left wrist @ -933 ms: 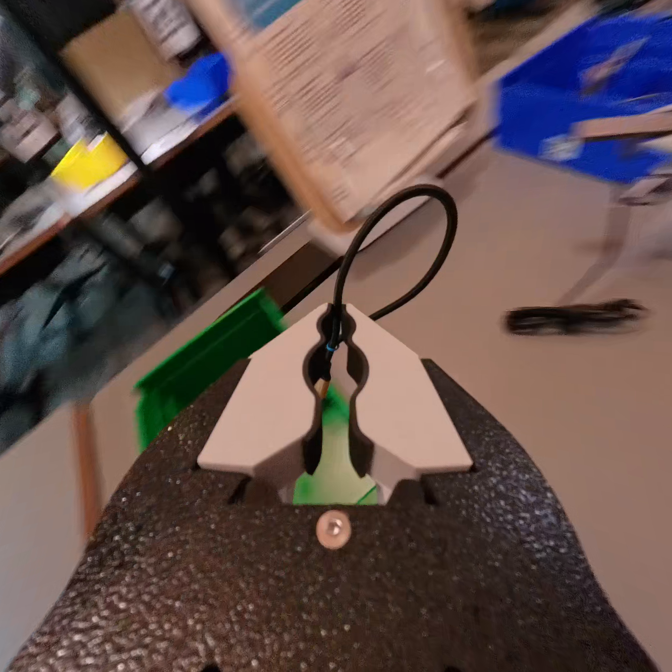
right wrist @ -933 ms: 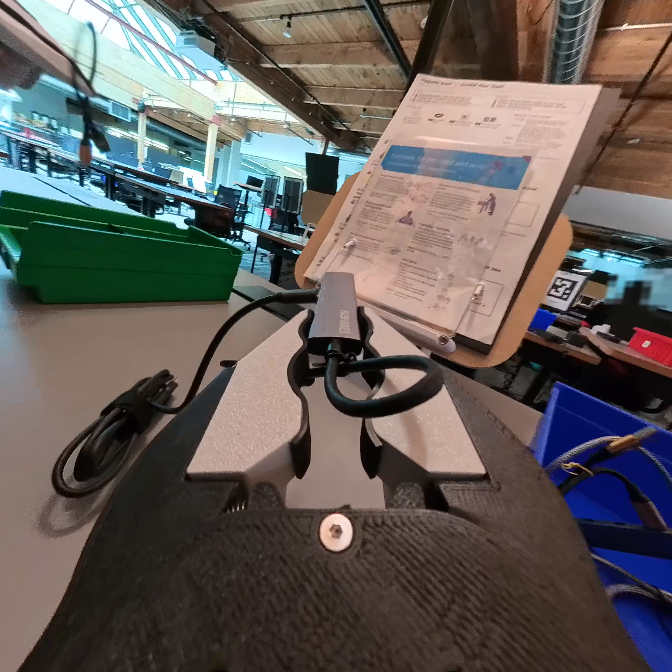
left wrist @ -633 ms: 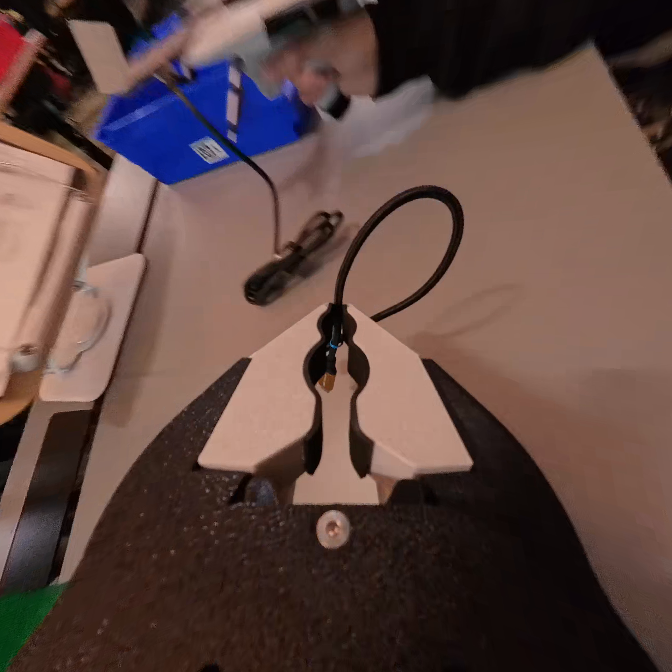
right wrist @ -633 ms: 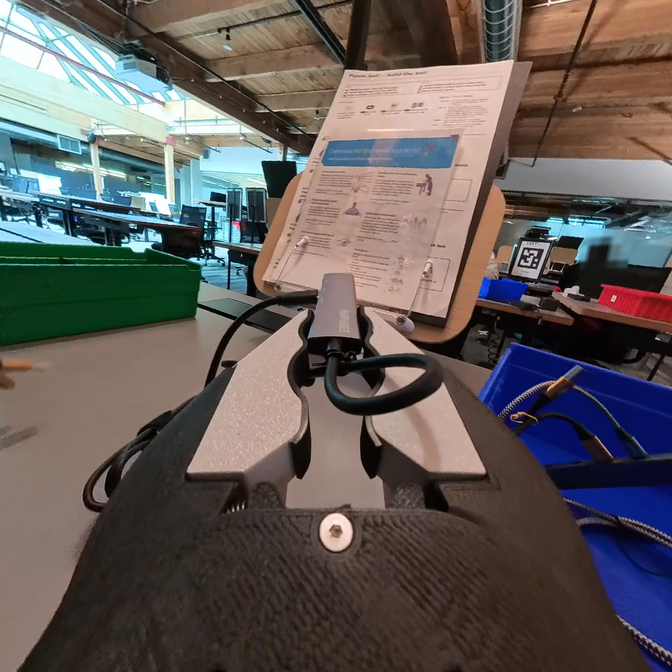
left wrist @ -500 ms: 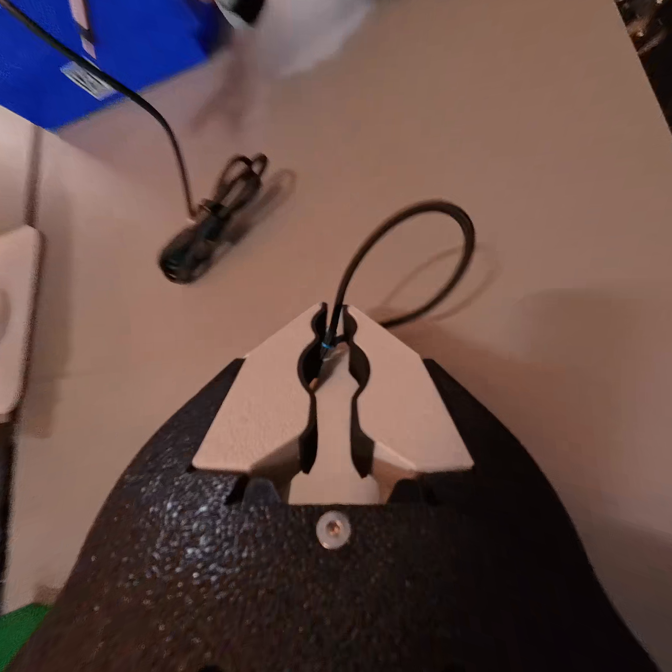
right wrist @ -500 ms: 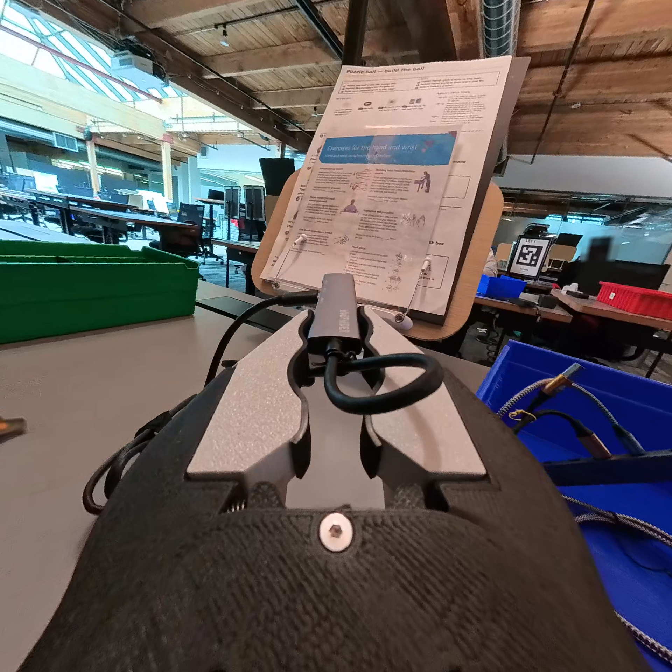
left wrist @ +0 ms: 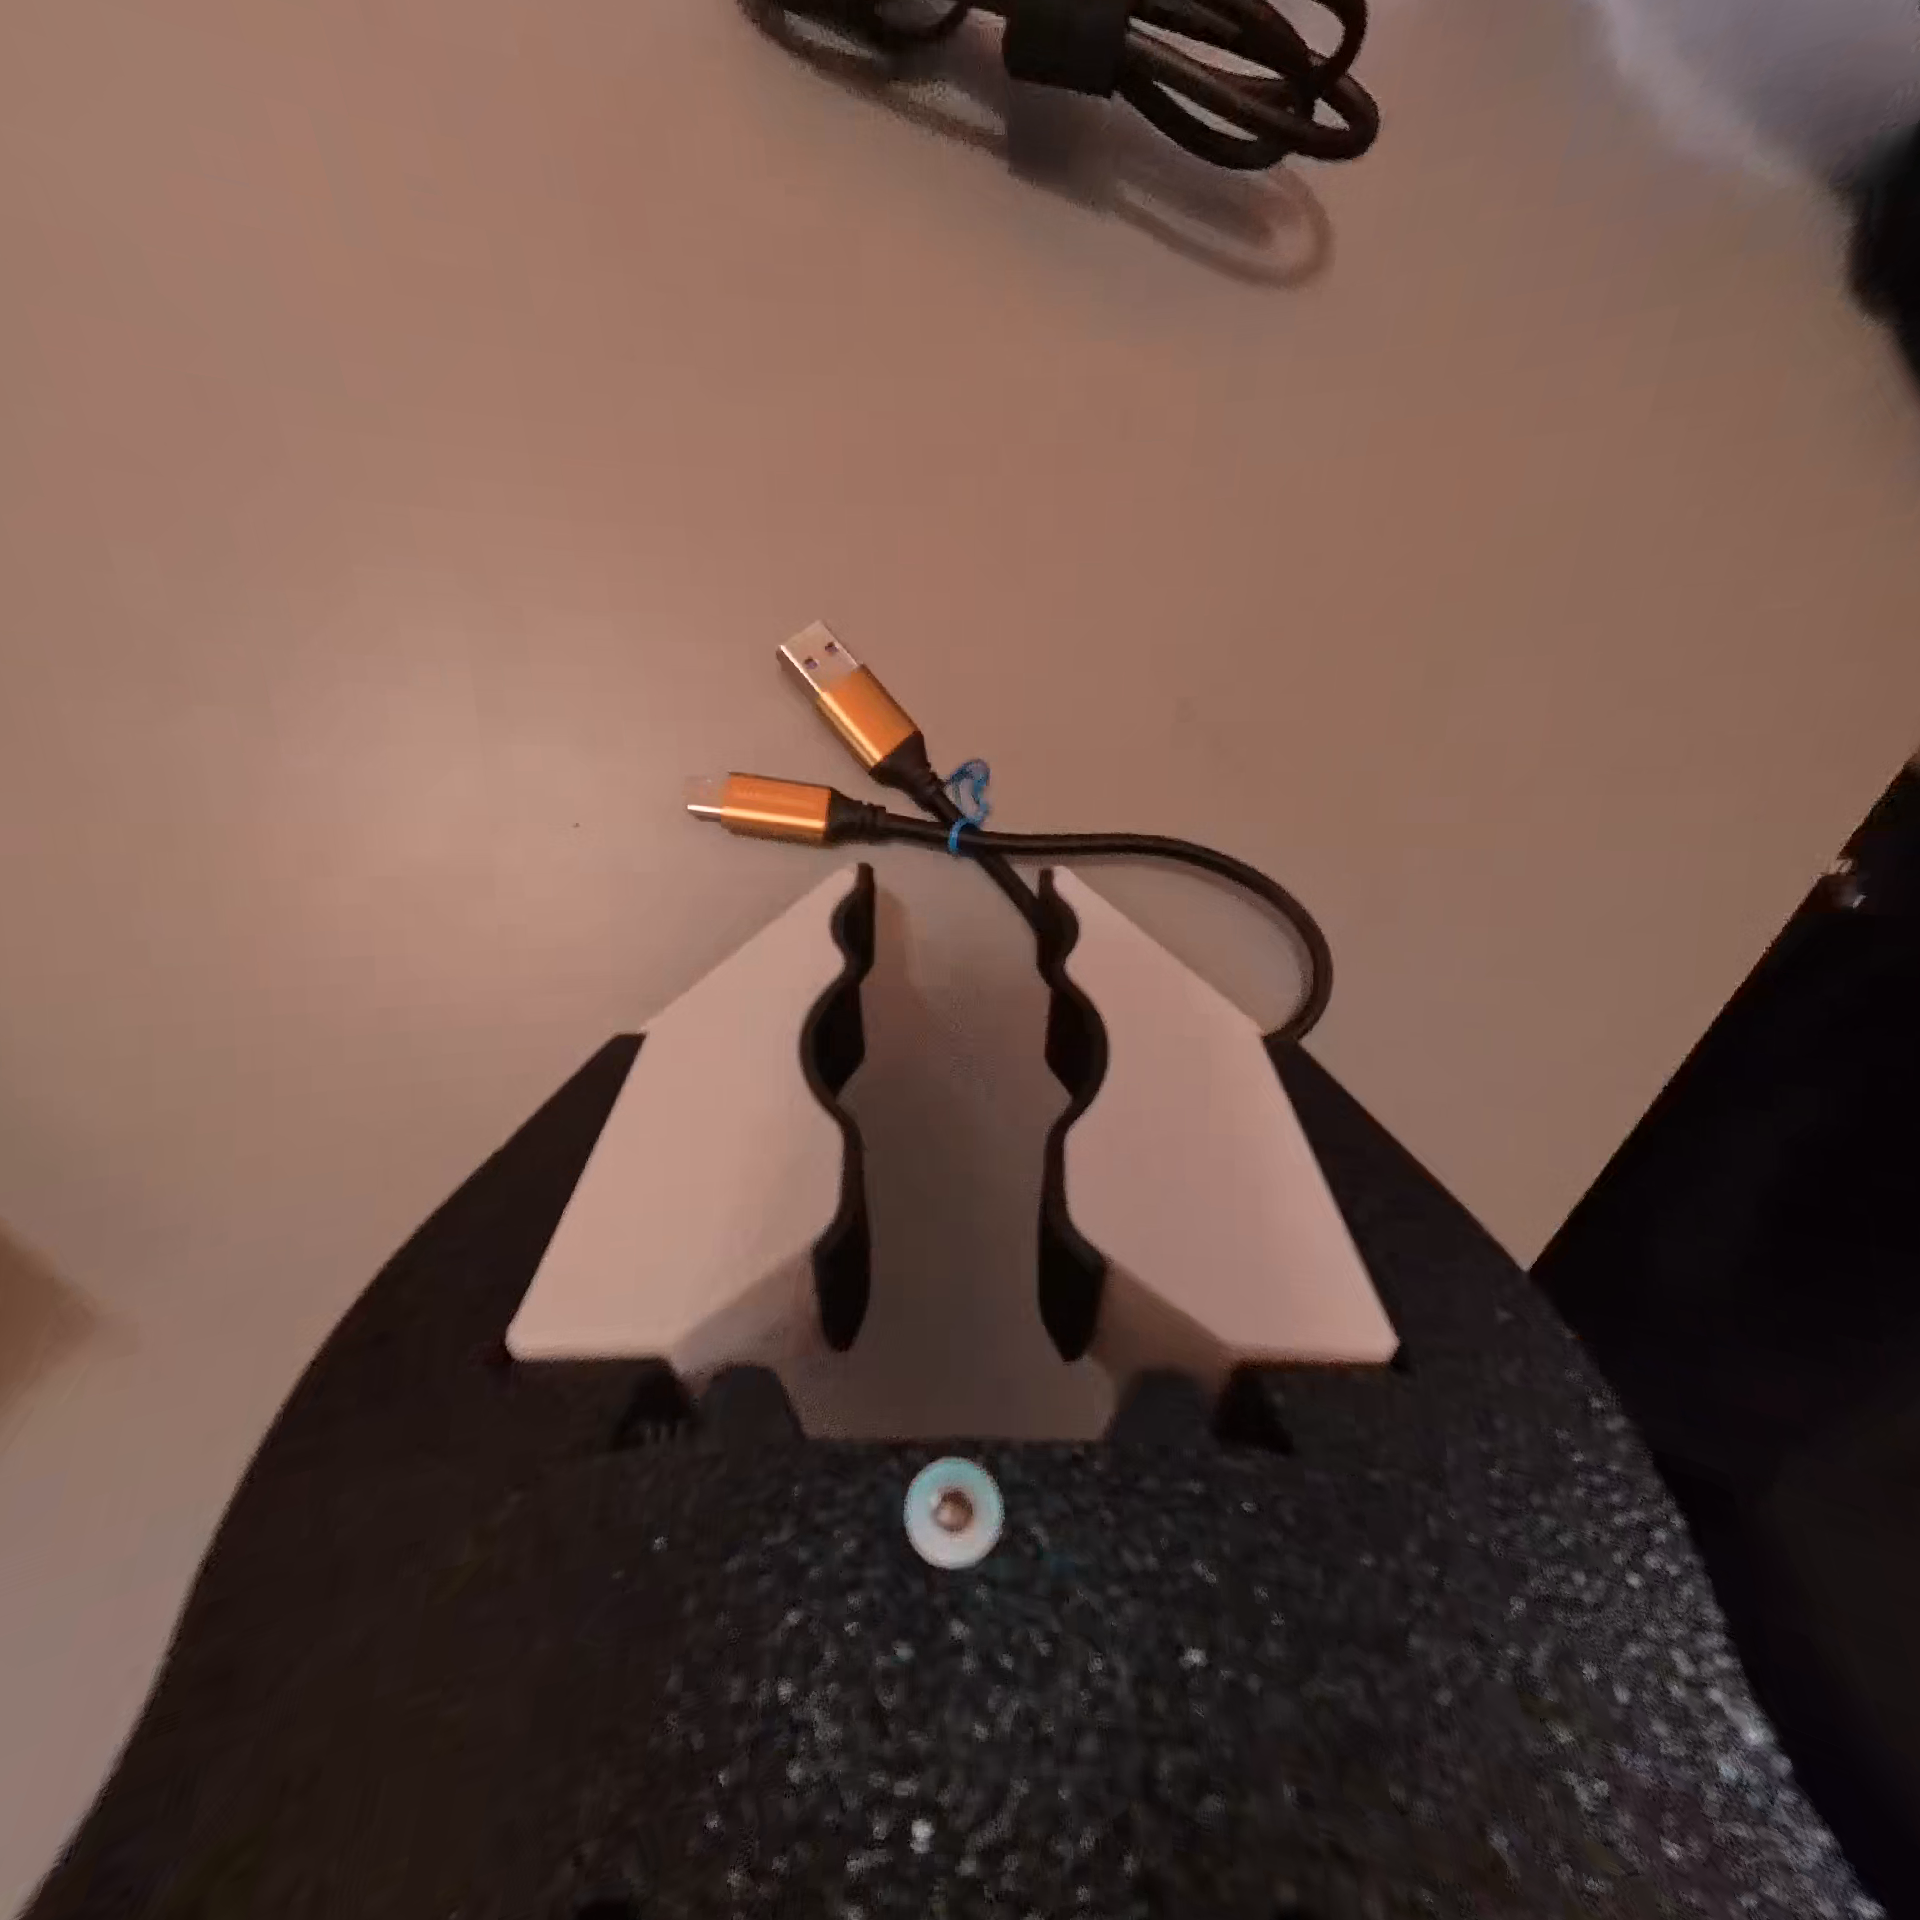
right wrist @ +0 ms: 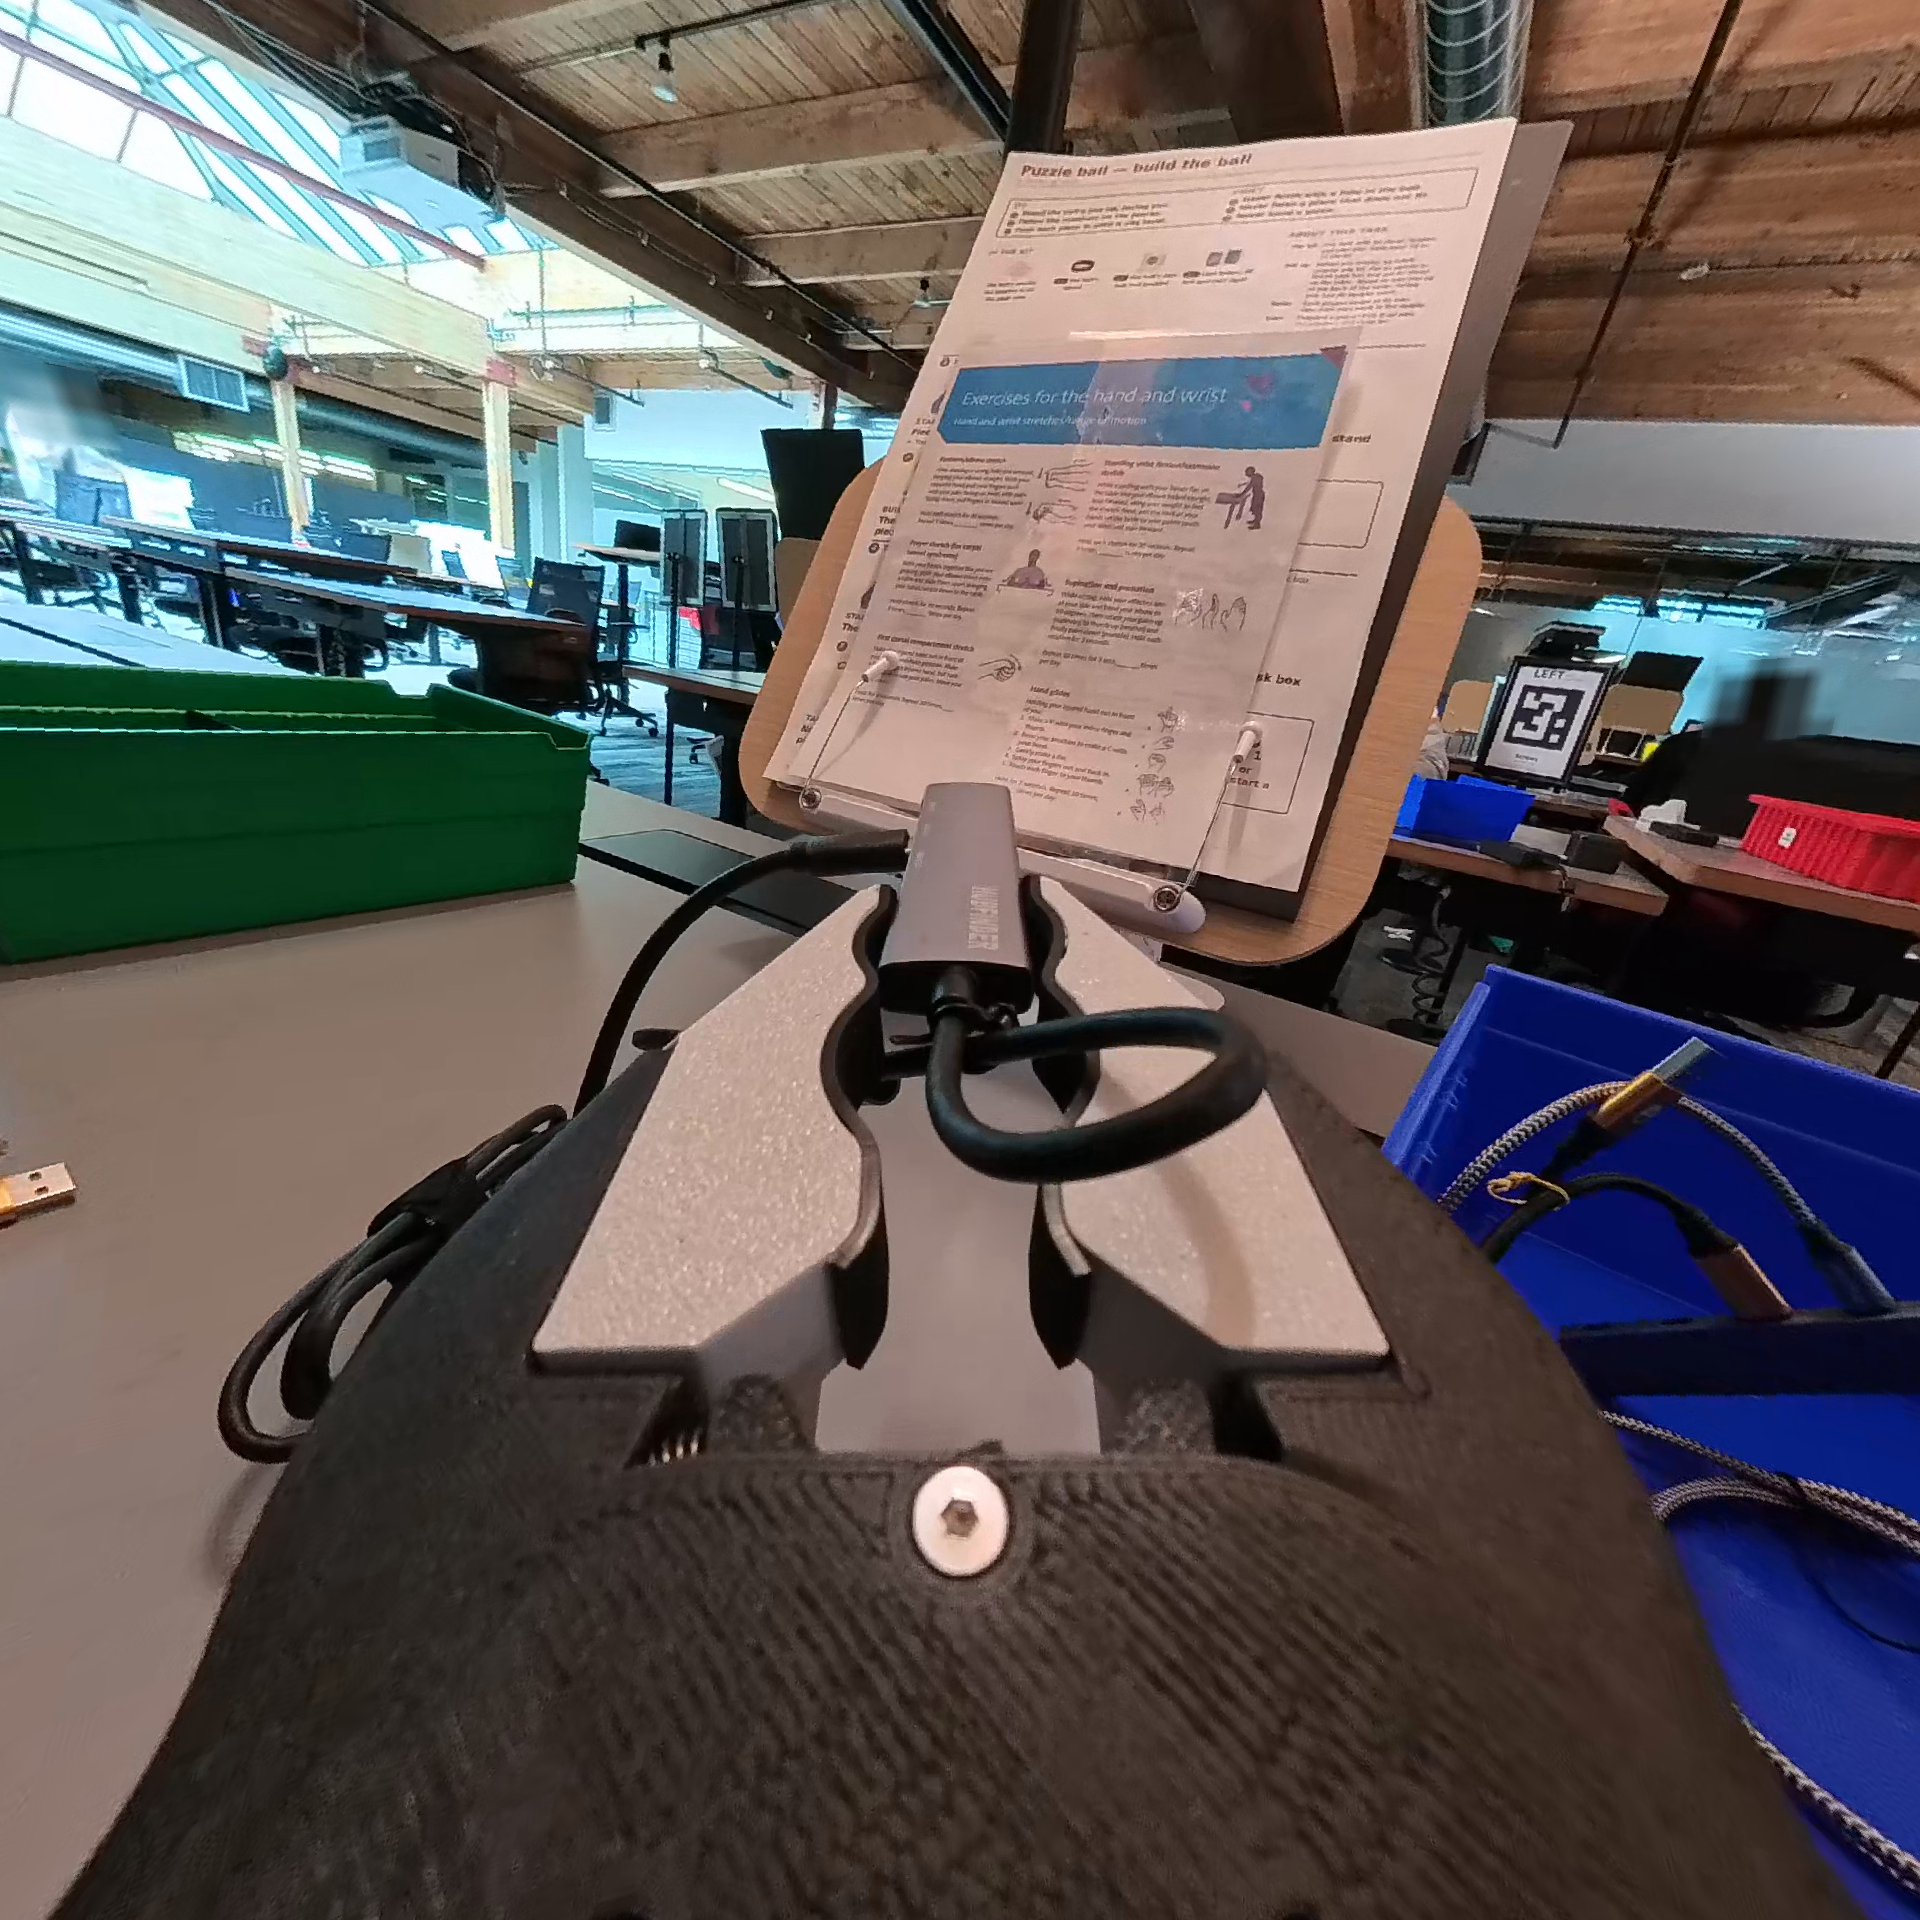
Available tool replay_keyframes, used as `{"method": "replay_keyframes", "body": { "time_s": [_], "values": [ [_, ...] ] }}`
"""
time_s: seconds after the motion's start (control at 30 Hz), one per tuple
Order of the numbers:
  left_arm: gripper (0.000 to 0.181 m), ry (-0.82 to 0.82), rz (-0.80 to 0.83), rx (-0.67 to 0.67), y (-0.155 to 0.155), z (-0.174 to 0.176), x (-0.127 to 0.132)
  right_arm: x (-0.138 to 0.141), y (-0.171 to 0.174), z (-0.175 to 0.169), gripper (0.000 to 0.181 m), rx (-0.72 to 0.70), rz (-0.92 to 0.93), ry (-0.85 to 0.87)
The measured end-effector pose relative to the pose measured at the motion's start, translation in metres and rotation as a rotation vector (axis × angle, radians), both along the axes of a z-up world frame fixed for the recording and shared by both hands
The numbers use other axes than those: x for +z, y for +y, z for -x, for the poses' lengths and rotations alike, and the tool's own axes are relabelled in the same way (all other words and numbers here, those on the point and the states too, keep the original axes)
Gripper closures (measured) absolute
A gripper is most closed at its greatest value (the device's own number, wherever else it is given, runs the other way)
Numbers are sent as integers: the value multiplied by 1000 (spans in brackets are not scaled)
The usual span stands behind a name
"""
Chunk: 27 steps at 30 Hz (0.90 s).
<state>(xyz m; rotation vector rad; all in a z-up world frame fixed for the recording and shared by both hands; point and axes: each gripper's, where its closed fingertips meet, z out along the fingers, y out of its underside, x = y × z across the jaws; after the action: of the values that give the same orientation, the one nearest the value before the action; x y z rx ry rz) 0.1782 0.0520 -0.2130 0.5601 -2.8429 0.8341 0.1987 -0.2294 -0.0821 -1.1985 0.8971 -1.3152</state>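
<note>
My left gripper (left wrist: 954, 883) is open just above the beige table (left wrist: 416, 468). A short black cable (left wrist: 1195, 862) with two orange-sleeved plugs (left wrist: 857, 707) and a blue tie lies on the table at its fingertips, free of the jaws; the cable passes under the right fingertip. One plug end shows at the left edge of the right wrist view (right wrist: 36, 1190). My right gripper (right wrist: 956, 914) is shut on a grey USB hub (right wrist: 961, 883), held above the table, with its black cord looped over the fingers. A second black cord runs from the hub's far end down to a bundled coil (right wrist: 343, 1288).
The bundled black cable coil (left wrist: 1122, 73) lies farther ahead in the left wrist view. A green bin (right wrist: 281, 790) stands at the left, a blue bin (right wrist: 1714, 1091) with several cables at the right, and a wooden stand holding printed sheets (right wrist: 1143, 520) at the table's far edge. Spacing between my two grippers at the tips: around 30 cm.
My left gripper swung down to the table, opened and let go of the short black cable, which now lies flat. My right gripper stayed shut on the hub and shifted only slightly.
</note>
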Motion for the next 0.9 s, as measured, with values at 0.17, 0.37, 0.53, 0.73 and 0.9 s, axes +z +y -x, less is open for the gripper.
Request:
{"method": "replay_keyframes", "body": {
  "time_s": [0.17, 0.37, 0.53, 0.73, 0.9],
  "values": [
    [145, 35, 3, 143, -10, -14, -12, -1, 3, -1, 159, 9, 4, 7],
    [146, -81, -22, 70, -40, -19, -20, -1, 5, -1, 159, 13, 22, 8],
    [159, -434, -57, -386, -60, -9, -19, 0, 5, 0, 159, 14, 24, 8],
    [152, -541, -7, -541, -74, 1, -15, 0, 6, 0, 159, 16, 29, 9],
    [162, -409, -4, -243, -63, -18, -6, 0, 5, 0, 159, 16, 29, 10]
  ]
}}
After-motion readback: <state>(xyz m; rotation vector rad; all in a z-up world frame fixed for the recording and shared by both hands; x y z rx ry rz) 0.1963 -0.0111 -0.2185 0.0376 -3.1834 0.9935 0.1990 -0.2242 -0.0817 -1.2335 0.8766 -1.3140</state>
